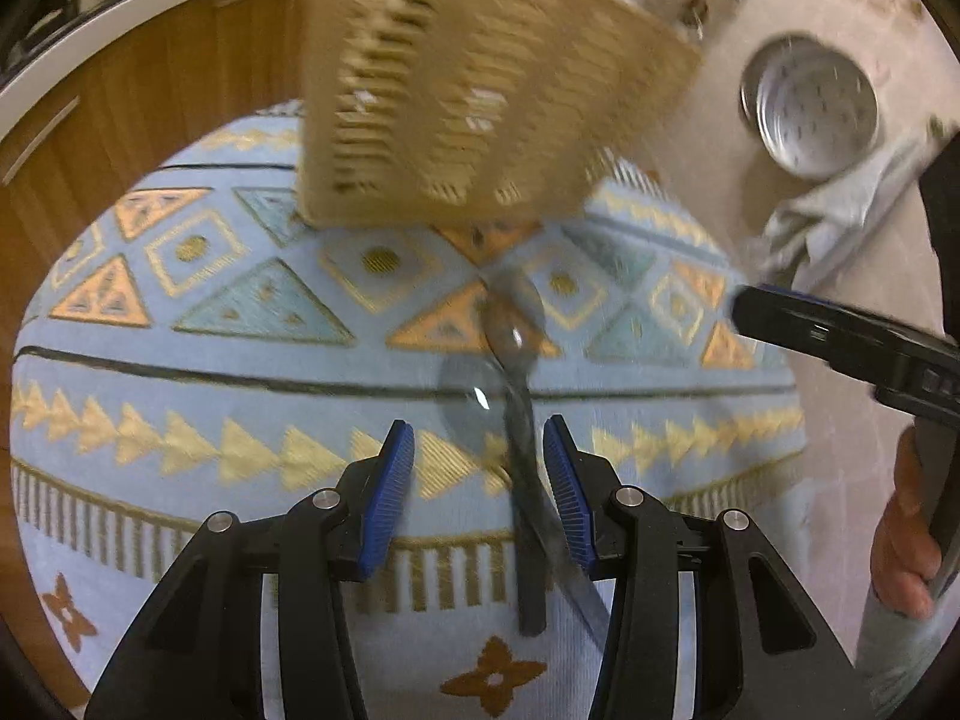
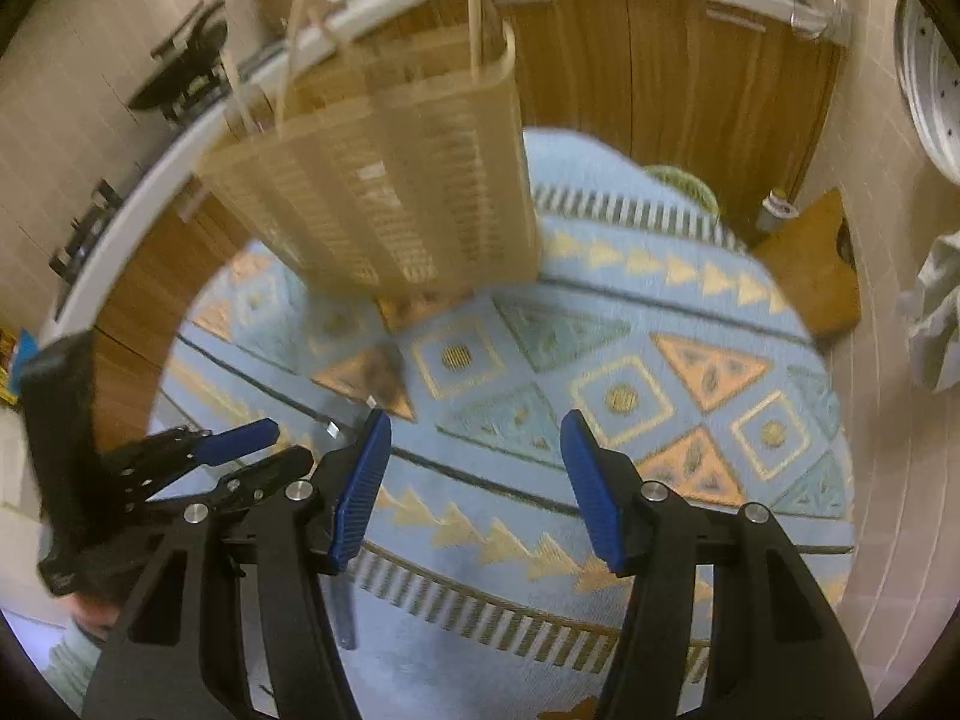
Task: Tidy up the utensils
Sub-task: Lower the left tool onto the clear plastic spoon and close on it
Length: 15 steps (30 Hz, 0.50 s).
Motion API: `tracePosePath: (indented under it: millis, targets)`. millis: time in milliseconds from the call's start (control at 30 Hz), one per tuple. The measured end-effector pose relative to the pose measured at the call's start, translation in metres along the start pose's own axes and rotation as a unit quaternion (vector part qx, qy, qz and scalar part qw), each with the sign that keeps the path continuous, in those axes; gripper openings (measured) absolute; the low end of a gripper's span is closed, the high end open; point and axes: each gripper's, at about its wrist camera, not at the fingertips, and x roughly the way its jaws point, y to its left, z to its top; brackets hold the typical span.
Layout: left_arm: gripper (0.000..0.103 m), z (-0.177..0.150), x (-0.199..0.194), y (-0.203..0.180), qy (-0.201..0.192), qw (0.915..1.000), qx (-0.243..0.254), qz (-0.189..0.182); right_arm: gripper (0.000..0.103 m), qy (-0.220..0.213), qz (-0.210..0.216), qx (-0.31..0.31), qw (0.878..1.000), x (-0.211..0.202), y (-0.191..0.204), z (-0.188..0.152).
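Spoons [image 1: 510, 354]: two of them, crossed, lying near the middle of the rug [image 1: 180, 372], just in front of the basket [image 1: 480, 96]. Basket stands toward the rug's far edge, slatted, a few wooden sticks poking out the top in the right wrist view. Both views are motion-blurred, so detail is soft.

Left gripper [image 1: 479, 480]: jaws apart, nothing pinched. The spoon handles run between the pads, closer to the right-hand pad; can't tell whether that pad touches them. Right gripper [image 2: 474, 480]: jaws apart, empty, over bare rug on the right side of the spoons.

Step in hand, my read: left picks a spoon, then drops it in the basket.

How to do it well:
- Handles overlap. Centre the jaws on one handle only, away from the crossing point, or both lift and one falls.
- Thin metal on soft pile: pads need to go low, into the pile, to get under the handle edges.
- Grip mid-handle, not near the bowl, so it hangs steady.
- Keep right clear of left; it already shows at the edge of the left wrist view.
- Right could steady the basket during the drop; it looks light and tippable.

Colander [image 1: 810, 108] and cloth [image 1: 840, 216] sit off the rug on the floor; not relevant now.
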Motion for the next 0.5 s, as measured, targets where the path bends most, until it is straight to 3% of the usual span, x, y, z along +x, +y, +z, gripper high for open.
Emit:
tracePosePath:
  millis: [133,267,400,500]
  targets:
    - [0.042,-0.008,0.011,-0.014,0.01,0.9993,0.029,0.021,0.055,-0.026,-0.032,-0.011,0.999,0.018,-0.003,-0.011]
    - [0.04,-0.011,0.014,-0.02,0.003,0.9981,0.045,0.041,0.055,-0.034,-0.036,-0.006,0.999,0.031,-0.008,-0.016]
    - [0.031,-0.008,0.016,-0.03,-0.006,0.9951,0.064,0.076,0.055,-0.052,-0.039,-0.014,0.998,0.036,-0.008,-0.02]
    - [0.028,-0.007,0.016,-0.032,-0.006,0.9951,0.067,0.073,0.055,-0.072,-0.044,-0.027,0.996,0.039,-0.007,-0.024]
